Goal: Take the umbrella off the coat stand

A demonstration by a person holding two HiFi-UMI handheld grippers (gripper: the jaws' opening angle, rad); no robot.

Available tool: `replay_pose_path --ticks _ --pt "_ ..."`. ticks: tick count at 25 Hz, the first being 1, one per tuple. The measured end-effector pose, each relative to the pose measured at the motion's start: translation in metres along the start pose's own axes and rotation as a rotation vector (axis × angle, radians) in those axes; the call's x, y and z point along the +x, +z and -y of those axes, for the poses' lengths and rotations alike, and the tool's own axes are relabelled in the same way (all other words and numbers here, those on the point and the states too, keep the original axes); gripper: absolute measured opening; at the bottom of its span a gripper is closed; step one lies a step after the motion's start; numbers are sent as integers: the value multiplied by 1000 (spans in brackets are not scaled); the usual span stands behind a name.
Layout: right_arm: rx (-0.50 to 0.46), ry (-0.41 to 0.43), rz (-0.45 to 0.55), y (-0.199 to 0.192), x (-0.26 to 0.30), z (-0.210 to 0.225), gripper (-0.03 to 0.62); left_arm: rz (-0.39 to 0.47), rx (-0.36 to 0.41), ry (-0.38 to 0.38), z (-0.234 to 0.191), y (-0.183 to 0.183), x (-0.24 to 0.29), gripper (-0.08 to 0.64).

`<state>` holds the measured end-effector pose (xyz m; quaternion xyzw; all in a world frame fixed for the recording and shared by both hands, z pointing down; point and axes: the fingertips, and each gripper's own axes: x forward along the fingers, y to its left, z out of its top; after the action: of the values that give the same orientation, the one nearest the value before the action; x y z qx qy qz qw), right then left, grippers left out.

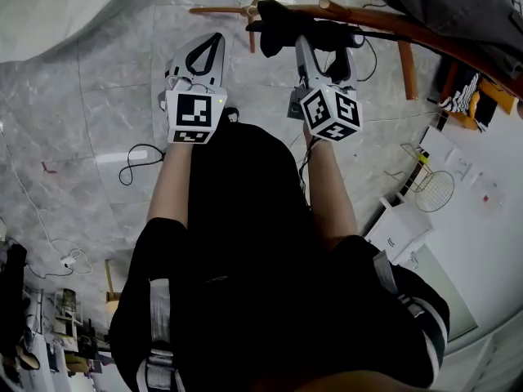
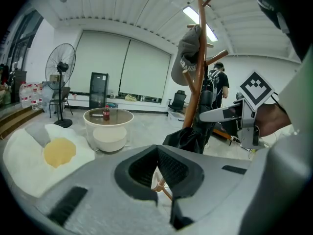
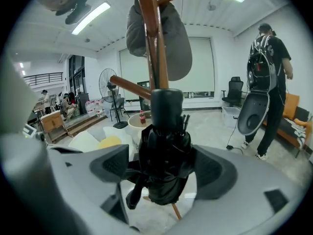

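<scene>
Black and folded, the umbrella (image 3: 164,131) hangs against the pole of the wooden coat stand (image 3: 152,58), just below a side peg. A grey cap (image 3: 171,38) sits on the pegs above it. Your right gripper (image 3: 162,168) has the umbrella's bundled canopy between its fingers (image 3: 217,173), which stand wide on either side. The fabric comes close to both pads, yet neither squeezes it. Your left gripper (image 2: 157,155) is off to the left of the stand, apart from the umbrella, its fingers (image 2: 173,168) drawn together with nothing between them. In the head view you hold both grippers out in front of you, side by side, and the right one reaches the stand.
</scene>
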<state>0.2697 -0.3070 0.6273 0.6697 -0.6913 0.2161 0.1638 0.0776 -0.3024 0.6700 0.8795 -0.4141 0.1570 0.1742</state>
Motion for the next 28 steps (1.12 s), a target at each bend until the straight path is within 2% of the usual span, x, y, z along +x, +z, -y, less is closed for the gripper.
replay_pose_path --ticks 7,9,11,13,21,28 --pt "-12 -22 23 6 21 13 407 -12 7 -30 9 6 16 -2" --pt "-43 -42 24 5 24 19 381 -16 13 -35 9 6 17 -2" --pt "-70 -61 28 4 24 23 321 -21 13 -37 9 3 15 -2" --pt "-89 -67 29 3 25 25 310 -27 12 -39 10 1 14 -2" --pt "-136 -61 -27 1 23 20 268 -65 -6 -40 19 -7 2 -2" --pt "-101 -13 -44 19 4 9 264 -60 -3 -29 26 17 -23 -2"
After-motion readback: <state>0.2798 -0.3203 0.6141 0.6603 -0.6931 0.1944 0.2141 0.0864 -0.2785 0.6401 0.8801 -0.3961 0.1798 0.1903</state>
